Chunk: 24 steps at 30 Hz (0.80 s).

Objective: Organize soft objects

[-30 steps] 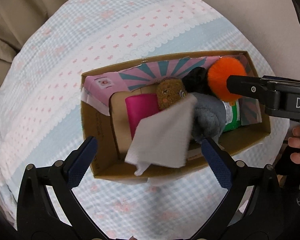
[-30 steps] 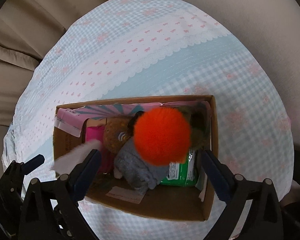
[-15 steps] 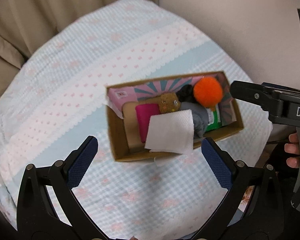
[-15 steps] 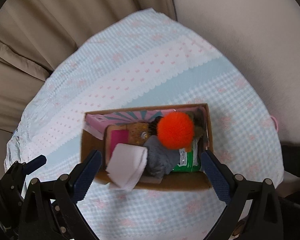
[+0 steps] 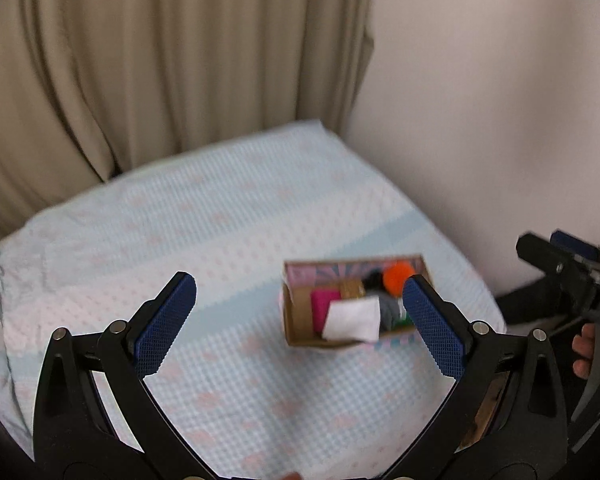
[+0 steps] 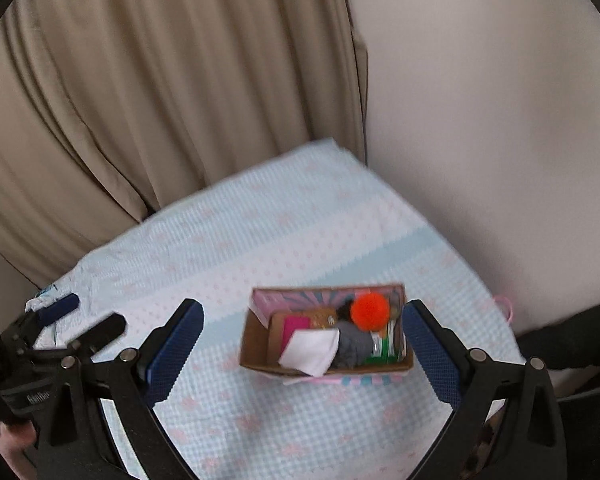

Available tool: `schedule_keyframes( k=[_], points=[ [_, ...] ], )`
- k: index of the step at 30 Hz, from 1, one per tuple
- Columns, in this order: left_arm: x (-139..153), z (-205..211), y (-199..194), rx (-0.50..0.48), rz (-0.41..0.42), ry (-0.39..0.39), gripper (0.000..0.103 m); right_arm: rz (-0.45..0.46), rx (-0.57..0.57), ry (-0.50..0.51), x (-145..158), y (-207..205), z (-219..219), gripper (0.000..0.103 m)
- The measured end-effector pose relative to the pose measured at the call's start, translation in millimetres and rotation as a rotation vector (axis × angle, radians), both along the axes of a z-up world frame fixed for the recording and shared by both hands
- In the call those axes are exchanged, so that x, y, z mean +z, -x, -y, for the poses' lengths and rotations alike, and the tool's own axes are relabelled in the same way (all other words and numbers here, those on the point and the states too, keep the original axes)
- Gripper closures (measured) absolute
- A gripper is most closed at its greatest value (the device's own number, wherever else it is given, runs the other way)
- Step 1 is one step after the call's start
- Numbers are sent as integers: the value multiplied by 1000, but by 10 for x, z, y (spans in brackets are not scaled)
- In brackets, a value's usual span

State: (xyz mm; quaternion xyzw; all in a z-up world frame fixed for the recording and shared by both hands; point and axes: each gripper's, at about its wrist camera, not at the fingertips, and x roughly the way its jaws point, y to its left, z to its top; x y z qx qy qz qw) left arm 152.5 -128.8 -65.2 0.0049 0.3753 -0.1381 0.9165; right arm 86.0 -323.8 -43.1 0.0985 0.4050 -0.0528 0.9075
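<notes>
A cardboard box (image 5: 296, 320) (image 6: 256, 340) sits on the table and holds the soft objects: an orange pom-pom (image 5: 396, 274) (image 6: 369, 312), a white cloth (image 5: 354, 320) (image 6: 310, 350), a grey plush (image 6: 354, 346), a brown plush (image 6: 322, 317) and a pink item (image 5: 322, 308). My left gripper (image 5: 298, 312) is open and empty, high above the table, left of the box. My right gripper (image 6: 302, 340) is open and empty, high above the box. Each gripper shows at the edge of the other's view, the right one in the left wrist view (image 5: 556, 264) and the left one in the right wrist view (image 6: 80, 320).
The table has a light blue and white checked cloth (image 5: 180, 240) (image 6: 300, 240). Beige curtains (image 5: 140, 60) hang behind it and a pale wall (image 5: 480, 100) stands at the right. A green packet (image 6: 384, 350) lies in the box.
Both grippers have pulled up and back from the box, which now looks much smaller. The white cloth and the pom-pom stay in the box. The views are blurred by motion.
</notes>
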Motion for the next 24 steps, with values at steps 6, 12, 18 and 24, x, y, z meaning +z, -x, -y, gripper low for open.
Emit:
schedule_keyframes(
  k=[6,12,18,24],
  points=[
    [429,-260,406,7,170,11,0,156,-37,109,379,404,-300,4],
    [653,-374,702,14,311,-24,0,263,-80,151,577,693,-482,4],
    [749,-437,822,5,342,3,0,304,-89,176,625,840,-608,4],
    [776,-451,890,-1,343,10,0,314,-85,200,664,891,-683,4]
  ],
)
